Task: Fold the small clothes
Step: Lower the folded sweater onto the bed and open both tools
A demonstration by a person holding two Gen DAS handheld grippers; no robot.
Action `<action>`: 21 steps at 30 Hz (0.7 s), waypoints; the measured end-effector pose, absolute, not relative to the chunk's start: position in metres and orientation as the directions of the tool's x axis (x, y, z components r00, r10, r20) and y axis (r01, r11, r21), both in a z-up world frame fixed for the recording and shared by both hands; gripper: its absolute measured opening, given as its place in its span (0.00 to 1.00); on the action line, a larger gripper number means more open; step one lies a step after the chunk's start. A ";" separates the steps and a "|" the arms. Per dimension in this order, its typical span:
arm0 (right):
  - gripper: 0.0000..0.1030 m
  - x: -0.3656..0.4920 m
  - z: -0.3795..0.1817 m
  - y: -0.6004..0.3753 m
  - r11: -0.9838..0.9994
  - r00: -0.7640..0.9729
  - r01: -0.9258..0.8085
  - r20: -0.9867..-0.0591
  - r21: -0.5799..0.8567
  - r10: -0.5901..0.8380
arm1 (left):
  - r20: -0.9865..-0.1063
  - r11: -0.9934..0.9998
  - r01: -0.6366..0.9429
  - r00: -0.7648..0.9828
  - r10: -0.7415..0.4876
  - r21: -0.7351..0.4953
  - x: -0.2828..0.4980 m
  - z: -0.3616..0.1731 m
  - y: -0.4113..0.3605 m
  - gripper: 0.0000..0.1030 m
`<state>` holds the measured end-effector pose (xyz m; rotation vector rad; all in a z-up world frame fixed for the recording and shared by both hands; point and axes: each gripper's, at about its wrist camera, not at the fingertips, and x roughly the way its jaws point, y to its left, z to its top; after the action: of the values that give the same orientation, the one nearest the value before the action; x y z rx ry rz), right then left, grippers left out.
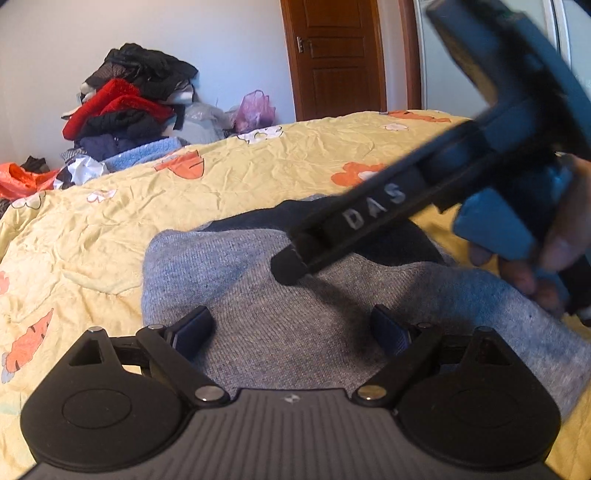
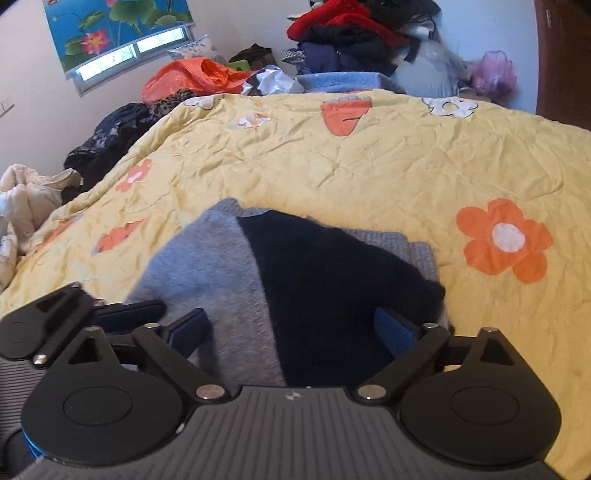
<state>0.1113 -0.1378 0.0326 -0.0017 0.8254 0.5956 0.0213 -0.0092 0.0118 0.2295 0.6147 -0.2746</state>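
The grey and navy sweater (image 2: 221, 266) lies folded on the bed's yellow quilt (image 2: 369, 166), one garment with a grey body and one dark navy panel across its top. Two tools hang over it. The left tool (image 1: 291, 328) has its jaws spread wide, nothing between the pads but grey knit below. The right tool (image 2: 295, 328) is likewise spread, over the seam where grey meets navy. Only the left view shows a brown door (image 1: 336, 55) and a hand (image 1: 554, 254) gripping the right tool's blue handle; only the right view shows one lotus poster (image 2: 118, 26) and one cream garment (image 2: 29, 199). Both show one clothes pile (image 1: 129, 107).
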 end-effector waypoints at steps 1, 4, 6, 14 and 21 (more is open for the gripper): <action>0.95 0.115 0.033 -0.136 0.840 0.523 -0.493 -0.694 0.226 0.494 | -0.590 0.939 0.316 0.787 -0.181 0.133 0.021 0.012 -0.009 0.92; 0.92 0.114 0.041 -0.131 0.853 0.531 -0.483 -0.708 0.200 0.466 | -0.565 0.943 0.292 0.811 -0.154 0.162 0.004 0.018 -0.011 0.91; 0.94 0.091 0.052 -0.138 0.874 0.579 -0.453 -0.688 0.175 0.438 | -0.535 0.946 0.263 0.835 -0.125 0.190 -0.023 0.027 -0.010 0.91; 1.00 -0.040 0.048 -0.230 0.913 0.692 -0.291 -0.596 0.285 0.407 | -0.602 0.993 0.096 0.798 -0.033 0.072 -0.119 0.020 0.006 0.92; 1.00 -0.086 0.019 -0.222 0.956 0.667 -0.221 -0.684 0.195 0.294 | -0.638 0.996 0.056 0.770 0.005 0.075 -0.131 0.010 -0.012 0.92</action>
<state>-0.0859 -0.2224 0.0189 0.0982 0.7885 0.2908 -0.1312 -0.0118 0.0103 0.0915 0.6920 -0.0273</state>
